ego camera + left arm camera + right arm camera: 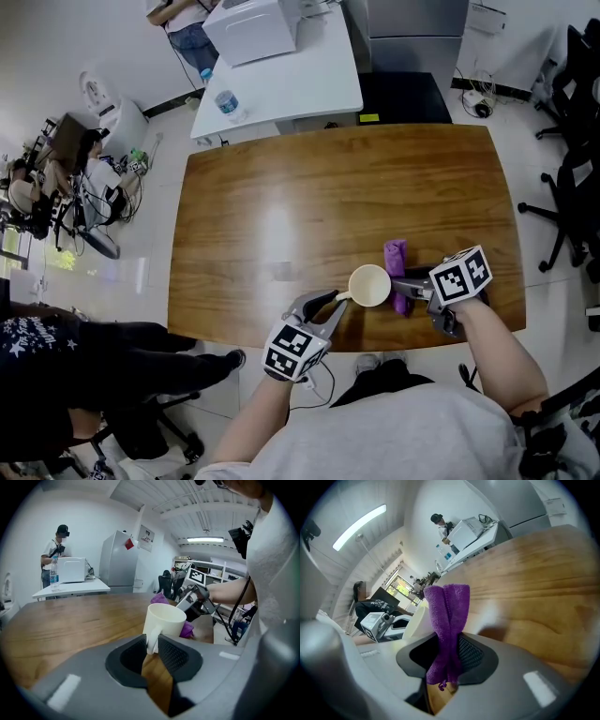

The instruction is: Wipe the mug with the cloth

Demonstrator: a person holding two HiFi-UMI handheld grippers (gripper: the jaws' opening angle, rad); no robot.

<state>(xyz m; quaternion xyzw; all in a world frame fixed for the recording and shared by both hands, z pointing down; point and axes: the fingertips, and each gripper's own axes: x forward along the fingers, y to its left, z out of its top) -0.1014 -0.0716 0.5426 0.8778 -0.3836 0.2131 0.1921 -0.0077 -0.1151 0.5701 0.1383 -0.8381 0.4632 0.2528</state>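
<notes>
Head view: the white mug (pixel 369 285) is seen upright near the front edge of the wooden bench (pixel 309 206), and its handle is gripped between the left tongs (pixel 334 302). The purple cloth (pixel 396 255) is clamped in the right tongs (pixel 407 287) and is held just beside the mug on its right side. Whether the cloth touches the mug cannot be told.

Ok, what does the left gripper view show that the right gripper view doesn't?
Left gripper view only: the mug handle pinched in the left gripper fingers. Right gripper view only: the purple cloth clamped in the right gripper fingers. Both: mug, cloth, wooden table, the opposite gripper, and a person standing at the white table.
</notes>
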